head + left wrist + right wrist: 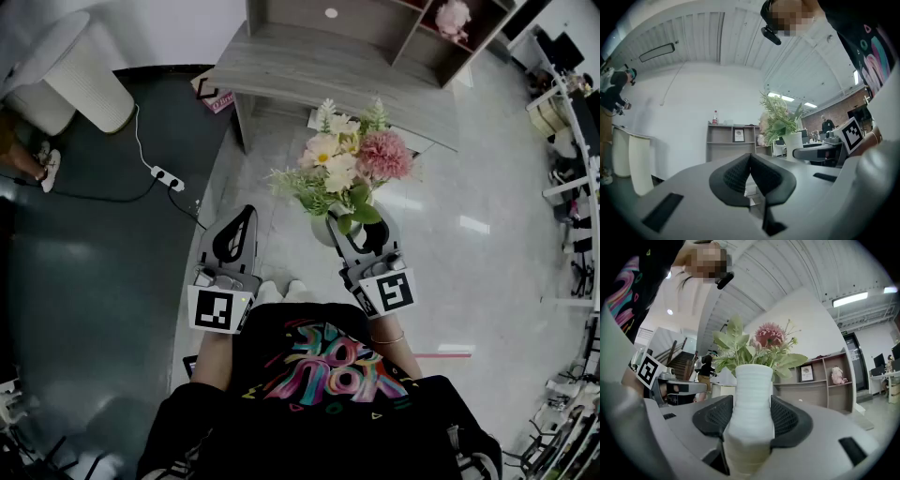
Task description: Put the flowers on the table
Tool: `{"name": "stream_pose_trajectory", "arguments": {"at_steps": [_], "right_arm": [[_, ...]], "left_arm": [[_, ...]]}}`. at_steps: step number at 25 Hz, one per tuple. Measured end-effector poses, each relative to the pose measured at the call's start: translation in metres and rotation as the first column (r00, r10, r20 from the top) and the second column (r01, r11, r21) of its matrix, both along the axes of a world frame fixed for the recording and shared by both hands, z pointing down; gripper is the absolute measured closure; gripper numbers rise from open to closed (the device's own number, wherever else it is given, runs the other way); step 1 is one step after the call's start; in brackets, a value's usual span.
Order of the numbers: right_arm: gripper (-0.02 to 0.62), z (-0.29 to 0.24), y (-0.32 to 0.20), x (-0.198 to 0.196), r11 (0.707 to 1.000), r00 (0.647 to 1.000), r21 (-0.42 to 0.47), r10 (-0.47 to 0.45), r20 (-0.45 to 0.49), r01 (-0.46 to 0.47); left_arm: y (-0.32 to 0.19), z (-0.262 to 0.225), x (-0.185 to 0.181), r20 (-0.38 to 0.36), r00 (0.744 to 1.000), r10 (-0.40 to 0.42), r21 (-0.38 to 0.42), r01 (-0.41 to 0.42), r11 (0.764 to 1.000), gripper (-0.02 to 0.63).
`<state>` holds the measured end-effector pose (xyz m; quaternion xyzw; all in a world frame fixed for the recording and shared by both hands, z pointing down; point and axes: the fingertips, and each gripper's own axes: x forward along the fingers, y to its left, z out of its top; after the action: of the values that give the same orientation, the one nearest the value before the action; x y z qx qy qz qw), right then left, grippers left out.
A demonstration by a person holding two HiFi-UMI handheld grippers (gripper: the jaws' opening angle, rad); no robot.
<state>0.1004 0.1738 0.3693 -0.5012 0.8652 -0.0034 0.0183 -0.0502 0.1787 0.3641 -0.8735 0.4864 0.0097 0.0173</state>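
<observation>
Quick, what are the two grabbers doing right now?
Left gripper: closed, holding nothing.
Right gripper: closed on the vase of flowers.

flowers [342, 161] in vase [749, 399], in right gripper [362, 234] — table [309, 58] ahead, left gripper [234, 232] beside

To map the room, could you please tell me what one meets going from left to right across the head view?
White bin → power strip → left gripper → vase of flowers → plush toy.
</observation>
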Motion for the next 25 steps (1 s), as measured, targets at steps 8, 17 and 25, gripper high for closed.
{"name": "stream_pose_trajectory", "arguments": {"at_steps": [8, 17, 25], "right_arm": [[0.327, 0.004, 0.002, -0.001, 1.0, 1.0, 0.0, -0.004, 0.021, 0.004], [0.327, -0.002, 0.004, -0.008, 0.999, 0.998, 0.022, -0.05, 0.047, 0.049], [0.326, 0.006, 0.002, -0.005, 0.998, 0.997, 0.0, -0.061, 0.043, 0.061]], "left_arm": [[0.002, -0.003, -0.006, 0.003, 1.0, -0.008, -0.004, 0.008, 1.0, 0.581], [0.005, -0.01, -0.012, 0.008, 1.0, -0.026, 0.013, 0.026, 1.0, 0.58], [0.007, -0.009, -0.02, 0.003, 0.998, -0.061, 0.015, 0.061, 0.998, 0.58]]}}
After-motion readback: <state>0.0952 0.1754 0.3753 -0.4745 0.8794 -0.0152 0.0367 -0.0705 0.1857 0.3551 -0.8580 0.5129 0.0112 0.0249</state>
